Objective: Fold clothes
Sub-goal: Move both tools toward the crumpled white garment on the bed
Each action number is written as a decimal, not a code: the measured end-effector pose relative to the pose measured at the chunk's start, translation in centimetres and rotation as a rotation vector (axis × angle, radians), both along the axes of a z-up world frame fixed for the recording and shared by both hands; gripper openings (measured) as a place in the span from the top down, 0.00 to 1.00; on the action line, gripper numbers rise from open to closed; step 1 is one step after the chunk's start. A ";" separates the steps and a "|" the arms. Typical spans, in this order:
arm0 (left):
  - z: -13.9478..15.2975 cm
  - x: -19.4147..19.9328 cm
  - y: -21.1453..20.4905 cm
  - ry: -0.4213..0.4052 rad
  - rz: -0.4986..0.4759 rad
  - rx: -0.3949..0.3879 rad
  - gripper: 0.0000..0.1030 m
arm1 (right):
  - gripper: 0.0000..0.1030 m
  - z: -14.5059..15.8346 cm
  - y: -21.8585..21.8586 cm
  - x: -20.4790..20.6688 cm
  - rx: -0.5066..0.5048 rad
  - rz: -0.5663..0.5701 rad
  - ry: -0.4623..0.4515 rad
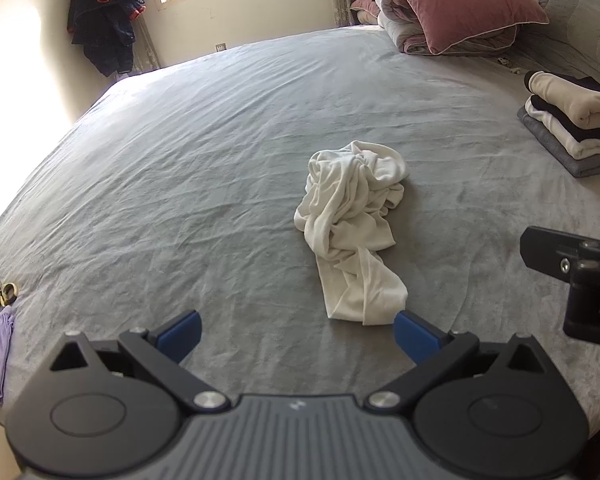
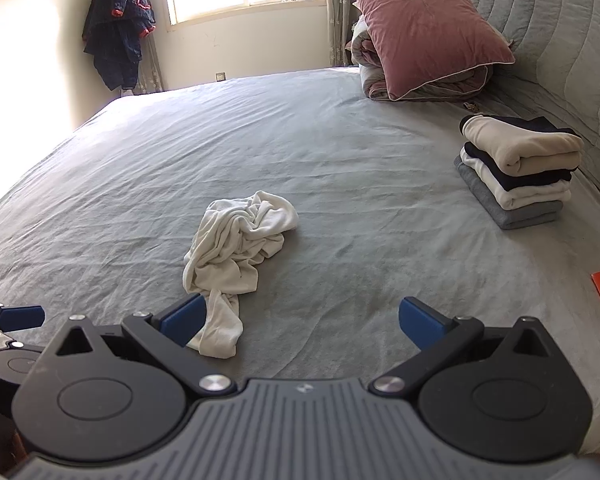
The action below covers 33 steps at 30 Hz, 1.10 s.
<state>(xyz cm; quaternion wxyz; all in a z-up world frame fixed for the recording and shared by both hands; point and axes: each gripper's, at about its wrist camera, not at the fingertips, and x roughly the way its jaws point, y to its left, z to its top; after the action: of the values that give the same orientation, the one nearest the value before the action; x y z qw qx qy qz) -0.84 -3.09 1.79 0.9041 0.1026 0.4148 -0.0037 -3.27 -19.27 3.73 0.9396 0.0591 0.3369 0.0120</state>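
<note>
The grey bed (image 1: 180, 168) stretches ahead of me, a crumpled white garment (image 1: 352, 224) lying mid-sheet. My left claw (image 1: 298, 334) is spread wide, the garment's near end just beside its right fingertip. My right claw (image 2: 300, 322) is spread too, that same end touching its left fingertip.

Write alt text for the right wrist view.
A crumpled white garment lies unfolded on a grey bed, just ahead of the open right gripper. A stack of folded clothes sits far right, below a pink pillow.

Crumpled white garment (image 1: 352, 224) on grey bedsheet (image 1: 180, 168)
</note>
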 end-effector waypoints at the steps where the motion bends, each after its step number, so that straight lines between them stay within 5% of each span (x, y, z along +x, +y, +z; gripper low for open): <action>1: -0.3 0.3 0.3 0.008 0.007 -0.006 0.00 | 0.00 -0.1 -0.1 0.0 0.016 0.004 0.002; 8: -2.2 2.9 4.0 0.004 0.111 -0.105 0.00 | 0.00 -1.5 -0.8 1.1 0.078 0.013 0.041; 13: -3.2 5.1 4.6 -0.001 0.055 -0.206 0.00 | 0.00 -3.0 -1.1 2.5 0.110 0.032 0.084; 22: -7.4 8.9 3.1 0.046 -0.004 -0.155 0.00 | 0.00 -7.2 -1.7 5.6 0.048 0.004 0.200; 29: -11.3 9.5 3.1 0.141 0.013 -0.188 0.00 | 0.00 -10.5 -1.9 7.1 0.010 -0.002 0.298; 33: -12.3 8.9 2.9 0.101 0.007 -0.165 0.00 | 0.00 -11.8 -2.2 7.4 0.012 -0.001 0.338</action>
<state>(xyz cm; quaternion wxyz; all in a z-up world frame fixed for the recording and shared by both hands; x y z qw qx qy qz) 8.03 -0.22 -10.47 0.8873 0.0262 0.4587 -0.0399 4.11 -21.46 -8.10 0.8692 0.0662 0.4899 0.0034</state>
